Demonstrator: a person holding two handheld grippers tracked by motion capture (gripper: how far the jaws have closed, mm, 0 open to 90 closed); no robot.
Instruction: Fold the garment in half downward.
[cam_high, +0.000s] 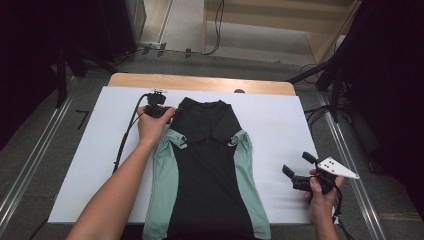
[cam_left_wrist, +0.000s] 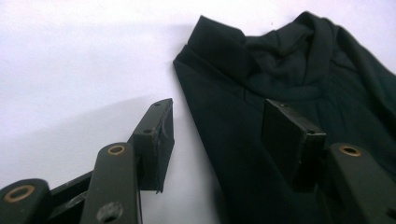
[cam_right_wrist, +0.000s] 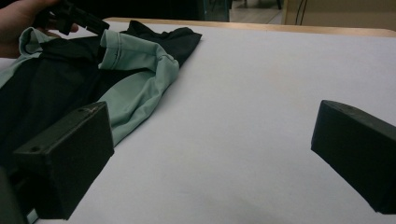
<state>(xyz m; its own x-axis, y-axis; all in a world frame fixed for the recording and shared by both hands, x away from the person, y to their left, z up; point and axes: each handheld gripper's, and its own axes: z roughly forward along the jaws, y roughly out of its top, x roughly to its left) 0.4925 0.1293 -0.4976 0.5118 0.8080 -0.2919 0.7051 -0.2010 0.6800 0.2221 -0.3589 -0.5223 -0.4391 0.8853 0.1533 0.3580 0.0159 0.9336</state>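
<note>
A black shirt with mint-green side panels and sleeves lies flat on the white table cover, collar at the far end. My left gripper sits at the shirt's left shoulder beside the collar. In the left gripper view it is open, one jaw over the white cover and the other over the black shirt, gripping nothing. My right gripper stands open to the right of the shirt, off the cloth. In the right gripper view it is open, with the green sleeve to its left.
The table's wooden far edge shows beyond the white cover. A black cable trails from the left gripper across the cover. Dark stands and floor cables surround the table. The left gripper and its hand appear far off in the right gripper view.
</note>
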